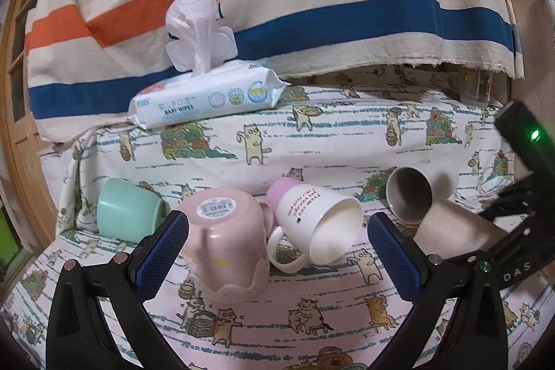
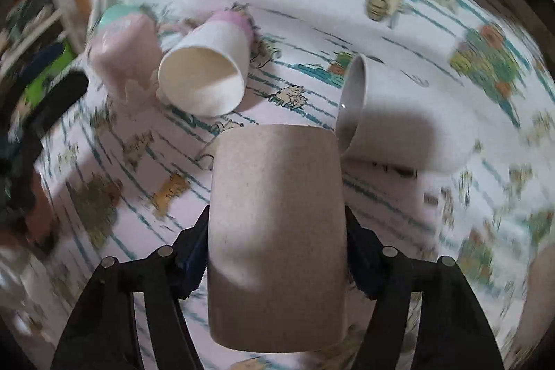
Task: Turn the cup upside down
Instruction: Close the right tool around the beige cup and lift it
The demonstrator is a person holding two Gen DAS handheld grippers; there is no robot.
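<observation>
Clamped between the pads of the right gripper [image 2: 277,252] is a brown cup [image 2: 277,238], held by its sides and lifted off the cat-print cloth [image 2: 416,23]; which end is its mouth cannot be told from the right wrist view. The heavy blur there suggests the cup is being turned. Just beyond its far end a grey cup [image 2: 381,127] lies on its side, and a white mug [image 2: 204,75] lies tipped further left.

The left gripper [image 1: 277,255] is held wide open and empty, a pink cup [image 1: 229,245] standing inverted beside its left pad.

For the flip to be done well, the rotation is best finished clear of the grey cup's rim, so that it is not knocked. The grip should be kept firm until the brown cup's mouth is level over bare cloth, and only then lowered flat and released.
</observation>
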